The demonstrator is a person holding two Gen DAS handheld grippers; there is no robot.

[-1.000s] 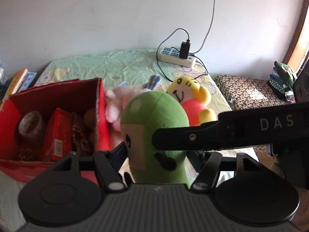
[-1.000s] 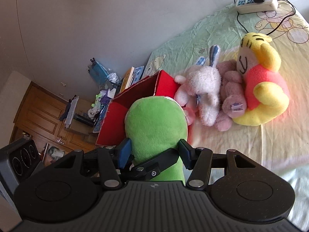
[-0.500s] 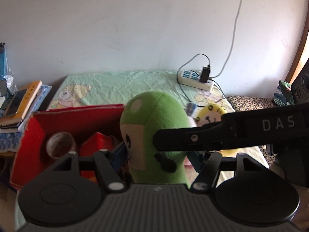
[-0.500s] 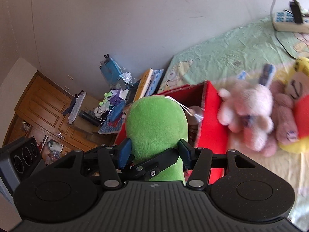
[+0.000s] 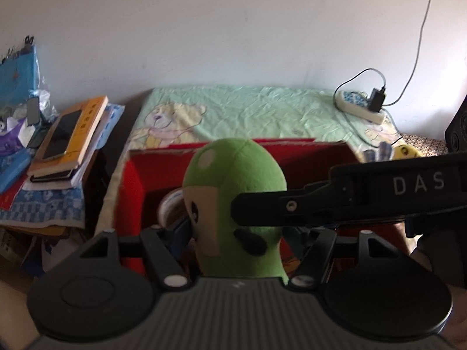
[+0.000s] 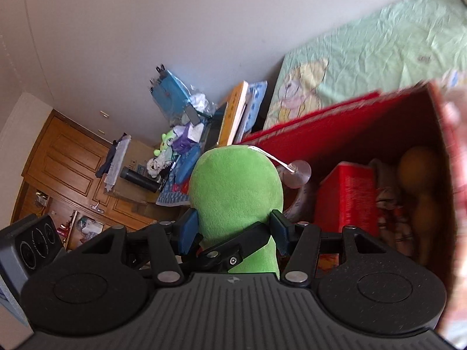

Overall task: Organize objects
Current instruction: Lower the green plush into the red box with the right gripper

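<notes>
Both grippers are shut on one green plush toy [image 5: 236, 201], which also shows in the right wrist view [image 6: 235, 201]. My left gripper [image 5: 242, 233] clamps its sides, and the right gripper's finger crosses in front of it. My right gripper [image 6: 235, 229] clamps it from behind. A white cord with a clear suction cup [image 6: 296, 172] hangs from its top. The toy is held over the open red cardboard box [image 5: 132, 192], seen from above in the right wrist view [image 6: 335, 125]. Inside are a red packet [image 6: 344, 201], a round tin [image 5: 172, 204] and brownish items.
The box stands on a bed with a green cartoon sheet [image 5: 248, 110]. A bedside table to the left carries stacked books [image 5: 73, 134] and clutter. A power strip with a charger [image 5: 362, 105] lies at the bed's far right. A yellow plush [image 5: 405, 151] peeks behind the box.
Both grippers have carried the green plush leftward from beside the other plush toys to above the red box. The box has moved from the left of the views to the centre.
</notes>
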